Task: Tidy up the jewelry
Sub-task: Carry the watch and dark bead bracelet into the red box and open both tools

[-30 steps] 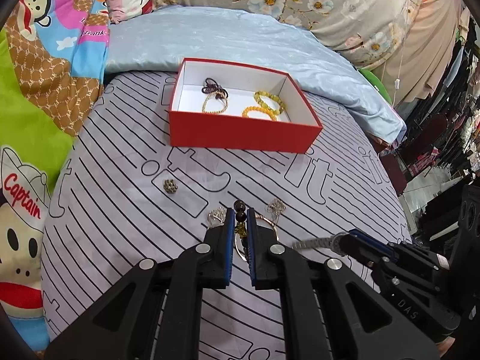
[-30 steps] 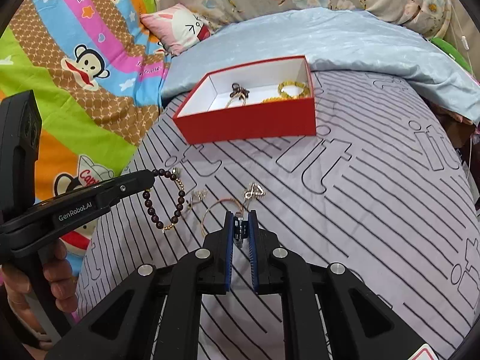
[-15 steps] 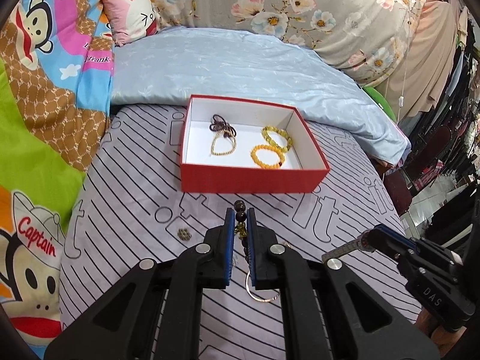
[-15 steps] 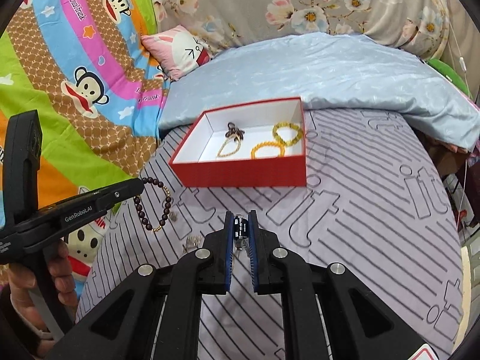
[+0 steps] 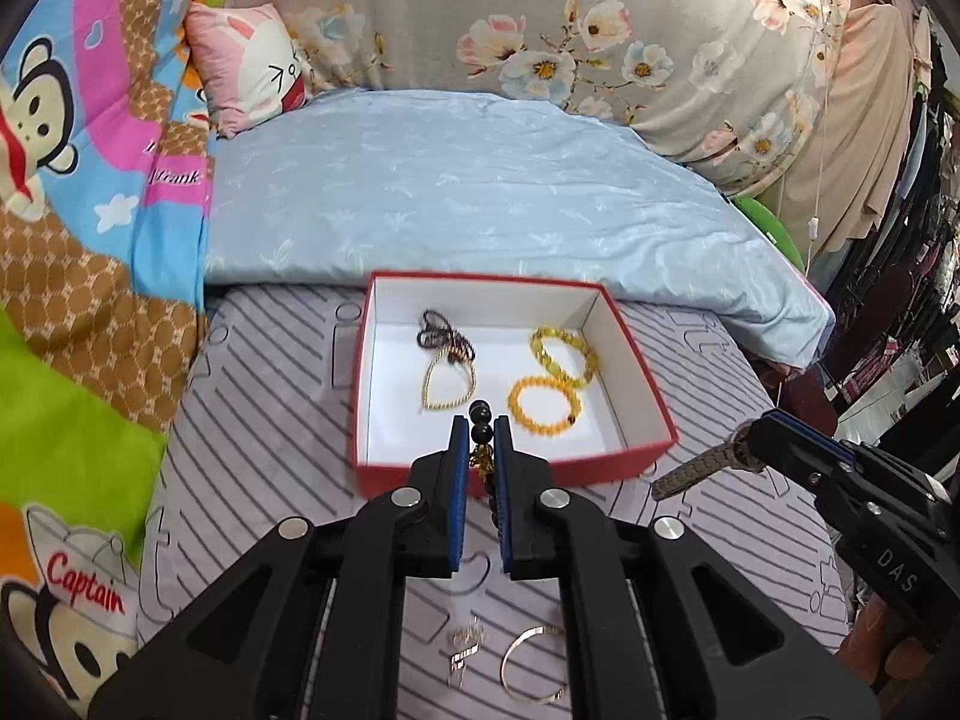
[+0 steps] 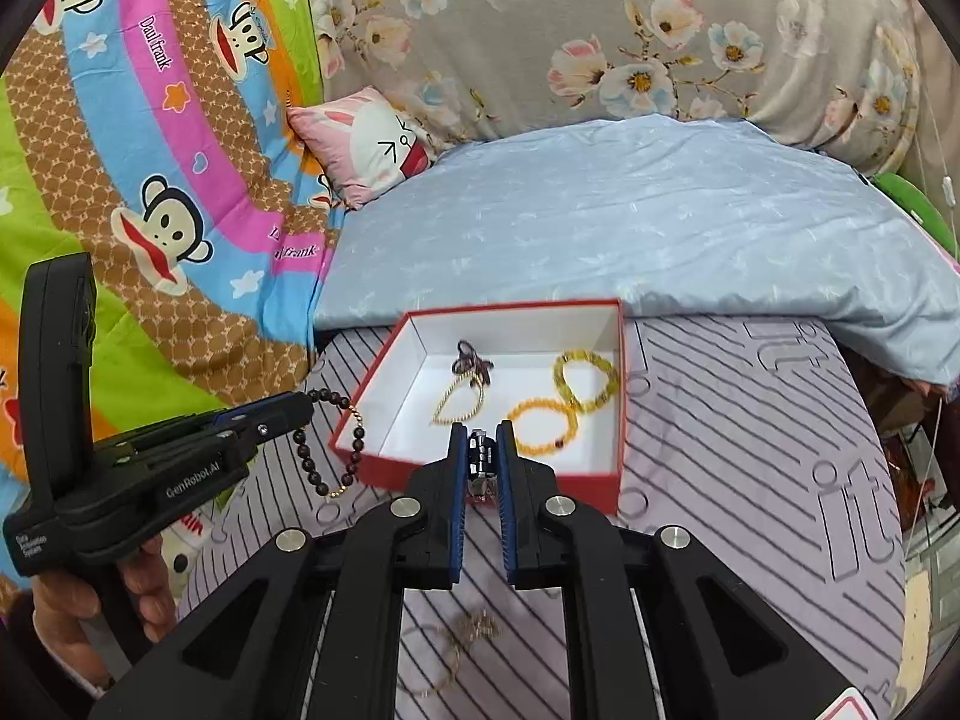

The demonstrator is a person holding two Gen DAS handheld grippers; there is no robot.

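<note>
In the left wrist view my left gripper [image 5: 480,441] is shut on a dark bead bracelet [image 5: 481,413], right at the front wall of the red box [image 5: 636,387]. The box holds two yellow bead bracelets [image 5: 543,408], a gold chain [image 5: 447,387] and a dark maroon piece [image 5: 441,336]. The right wrist view shows my right gripper [image 6: 481,441] shut on a silver metal watch band [image 6: 478,461], also over the box's front wall [image 6: 540,486]. From the left gripper [image 6: 300,411] the dark bracelet [image 6: 327,456] hangs beside the box's left corner.
A gold bangle [image 5: 531,663] and a small silver piece [image 5: 465,642] lie on the striped cover below the grippers. A folded pale blue quilt [image 5: 480,192] lies behind the box. A hand [image 6: 90,594] holds the left gripper. Clothes hang at the far right.
Both grippers have risen and moved toward the red box with their pieces still held. The loose jewelry on the cover now lies beneath and behind the fingertips.
</note>
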